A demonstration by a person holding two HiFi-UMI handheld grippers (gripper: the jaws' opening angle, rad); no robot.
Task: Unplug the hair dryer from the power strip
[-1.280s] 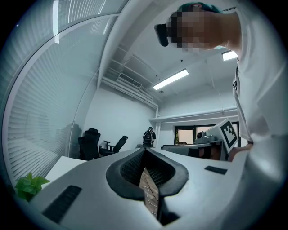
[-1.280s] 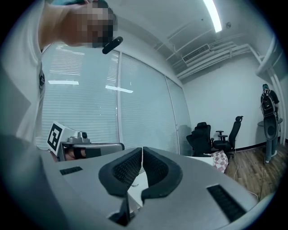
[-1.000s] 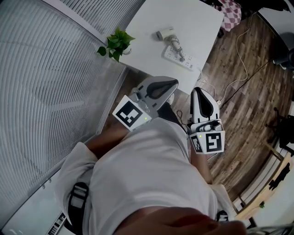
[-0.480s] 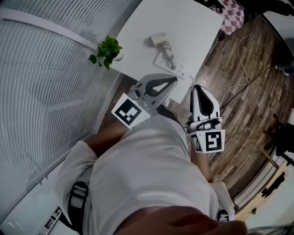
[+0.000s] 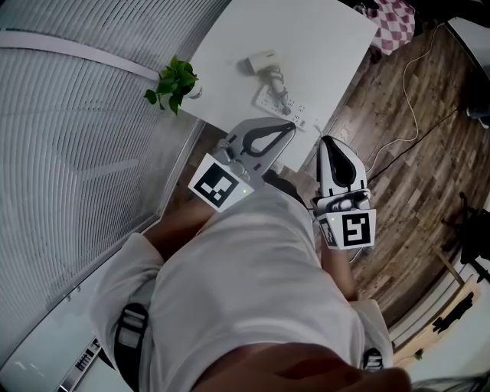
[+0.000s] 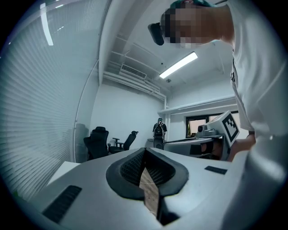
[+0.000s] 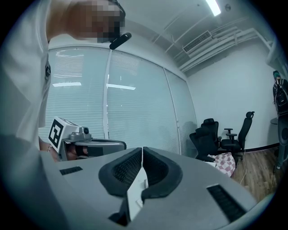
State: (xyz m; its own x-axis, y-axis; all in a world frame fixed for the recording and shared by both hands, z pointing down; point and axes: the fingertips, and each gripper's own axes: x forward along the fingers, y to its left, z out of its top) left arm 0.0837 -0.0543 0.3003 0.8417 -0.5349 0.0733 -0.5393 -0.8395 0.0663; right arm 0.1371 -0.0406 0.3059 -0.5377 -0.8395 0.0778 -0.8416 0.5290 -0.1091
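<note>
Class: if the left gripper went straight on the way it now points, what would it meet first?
Likely nothing soon: the left gripper points level over the near corner of the white table, seemingly above the power strip; height is hard to judge.

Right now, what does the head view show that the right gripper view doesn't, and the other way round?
Head view only: the white table with the hair dryer, the power strip and a potted plant at its corner. Right gripper view only: black office chairs and a ceiling light. Both: the left gripper, the right gripper, the window blinds, the checked cloth and the wood floor.
</note>
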